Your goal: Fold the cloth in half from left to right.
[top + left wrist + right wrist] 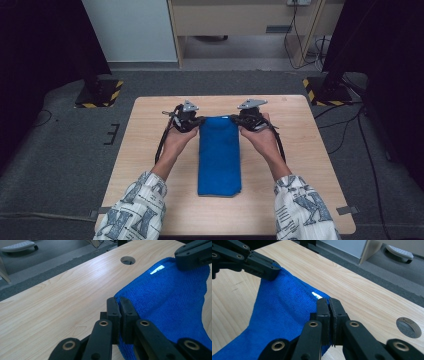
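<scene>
A blue towel (219, 155), folded into a long strip, lies down the middle of the wooden table (150, 125). My left gripper (197, 120) is shut on the towel's far left corner, and my right gripper (235, 119) is shut on its far right corner. In the left gripper view the closed jaws (119, 301) pinch the towel's (162, 300) edge, with the other gripper (193, 253) at the far corner beside a white label (157, 269). In the right gripper view my own gripper (329, 301) clamps the cloth (279, 307) by the label, and the left gripper (260, 266) holds the opposite corner. The far end is lifted slightly.
A round cable hole (127, 260) sits in the tabletop near the far edge. Two stand bases with yellow and black tape (100, 92) (325, 90) flank the table on the grey carpet. Cables (300, 45) trail by the cabinet behind.
</scene>
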`<state>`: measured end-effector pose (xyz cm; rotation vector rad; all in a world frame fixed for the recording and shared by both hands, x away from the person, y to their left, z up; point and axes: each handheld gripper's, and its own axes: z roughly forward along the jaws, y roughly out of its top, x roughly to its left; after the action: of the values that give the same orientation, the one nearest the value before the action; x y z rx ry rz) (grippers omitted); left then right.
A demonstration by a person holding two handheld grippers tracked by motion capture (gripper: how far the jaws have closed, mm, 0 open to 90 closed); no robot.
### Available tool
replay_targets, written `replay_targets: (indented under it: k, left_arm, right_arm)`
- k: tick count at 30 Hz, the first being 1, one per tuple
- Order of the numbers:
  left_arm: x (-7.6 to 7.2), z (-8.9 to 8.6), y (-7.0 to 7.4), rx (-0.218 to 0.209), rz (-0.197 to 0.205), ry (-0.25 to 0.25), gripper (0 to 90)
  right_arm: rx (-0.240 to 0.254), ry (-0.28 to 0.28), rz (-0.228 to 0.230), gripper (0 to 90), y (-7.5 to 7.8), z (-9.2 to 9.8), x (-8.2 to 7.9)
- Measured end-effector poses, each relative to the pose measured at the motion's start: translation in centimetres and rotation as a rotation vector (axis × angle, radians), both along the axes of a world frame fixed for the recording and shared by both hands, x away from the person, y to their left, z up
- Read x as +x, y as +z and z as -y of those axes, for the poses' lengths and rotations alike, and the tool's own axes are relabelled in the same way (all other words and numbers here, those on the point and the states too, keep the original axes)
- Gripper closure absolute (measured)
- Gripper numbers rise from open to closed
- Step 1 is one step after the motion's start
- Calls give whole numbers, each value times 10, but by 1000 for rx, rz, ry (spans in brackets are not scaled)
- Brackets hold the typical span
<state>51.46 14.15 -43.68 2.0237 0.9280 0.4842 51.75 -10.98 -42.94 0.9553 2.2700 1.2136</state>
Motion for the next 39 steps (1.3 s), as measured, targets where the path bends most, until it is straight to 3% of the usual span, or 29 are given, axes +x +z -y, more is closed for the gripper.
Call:
replay_targets:
  k: [7,21,39]
  left_arm:
    - [-9,0,4,8,-4,-19,872]
    - [-24,5,3,4,-11,-45,872]
    - [-39,2,8,-24,-3,-69,871]
  right_arm:
    - [4,11,6,875,3,1,-7]
    - [15,27,-4,875,-6,10,-27]
    - [52,43,-1,872,-6,18,-41]
